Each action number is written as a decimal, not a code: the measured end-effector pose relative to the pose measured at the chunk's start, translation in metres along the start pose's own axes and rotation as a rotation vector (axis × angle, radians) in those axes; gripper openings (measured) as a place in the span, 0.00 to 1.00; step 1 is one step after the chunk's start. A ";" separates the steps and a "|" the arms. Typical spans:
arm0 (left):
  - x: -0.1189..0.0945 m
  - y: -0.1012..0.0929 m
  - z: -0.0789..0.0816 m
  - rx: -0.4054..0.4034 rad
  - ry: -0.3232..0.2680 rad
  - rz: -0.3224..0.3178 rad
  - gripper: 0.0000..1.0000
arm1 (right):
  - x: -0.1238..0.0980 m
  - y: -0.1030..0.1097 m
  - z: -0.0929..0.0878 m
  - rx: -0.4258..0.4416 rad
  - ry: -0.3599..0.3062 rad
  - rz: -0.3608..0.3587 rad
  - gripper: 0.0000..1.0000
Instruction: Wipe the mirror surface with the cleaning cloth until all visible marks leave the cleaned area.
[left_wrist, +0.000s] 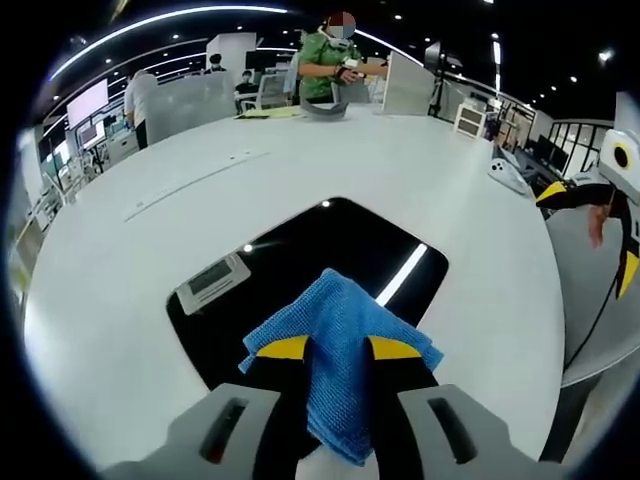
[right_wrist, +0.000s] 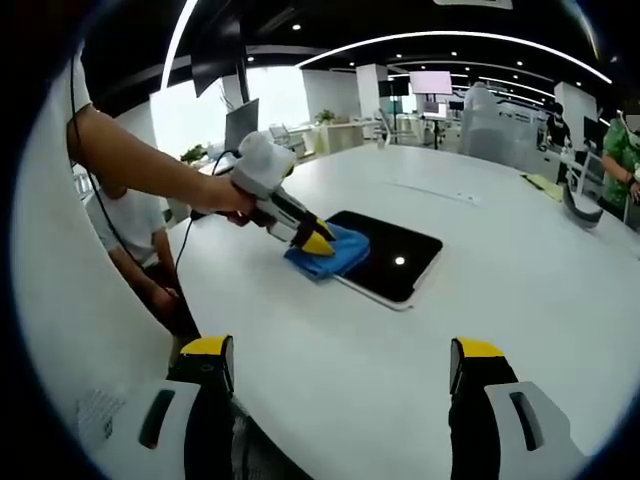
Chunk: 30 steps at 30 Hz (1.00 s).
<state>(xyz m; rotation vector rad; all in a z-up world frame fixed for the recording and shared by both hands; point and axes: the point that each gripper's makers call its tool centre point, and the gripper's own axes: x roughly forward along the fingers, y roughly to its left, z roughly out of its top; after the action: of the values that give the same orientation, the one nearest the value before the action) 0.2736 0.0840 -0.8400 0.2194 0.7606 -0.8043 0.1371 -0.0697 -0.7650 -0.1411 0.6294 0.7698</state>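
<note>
White counter (right_wrist: 480, 300) carrying a dark rectangular mirror (right_wrist: 400, 255), which lies flat. Left tool (right_wrist: 318, 242) is clenched on the blue cleaning cloth (left_wrist: 335, 350), pressed at the mirror's near corner; the unwiped glass extends ahead of it, along the mirror's long axis. Right tool (right_wrist: 345, 385) hangs released, jaws spread, well apart from the mirror. Judgement: the left tool is nearer and should stroke forward.

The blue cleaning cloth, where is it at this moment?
The blue cleaning cloth is clamped in the left gripper, resting on the near edge of the dark mirror. In the right gripper view it lies at the mirror's left end on the white table.
</note>
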 end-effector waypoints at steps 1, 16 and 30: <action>0.000 -0.001 0.000 0.000 0.000 0.000 0.19 | 0.000 0.000 0.000 -0.001 0.001 0.000 0.89; 0.005 -0.007 0.004 0.000 0.001 -0.008 0.19 | -0.006 -0.004 0.000 -0.005 -0.003 -0.010 0.89; 0.011 -0.014 0.009 -0.001 0.001 -0.015 0.20 | -0.009 -0.005 -0.004 0.004 -0.004 -0.015 0.89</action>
<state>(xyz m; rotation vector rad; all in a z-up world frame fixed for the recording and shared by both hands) 0.2731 0.0644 -0.8398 0.2138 0.7641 -0.8185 0.1341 -0.0800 -0.7636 -0.1401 0.6260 0.7541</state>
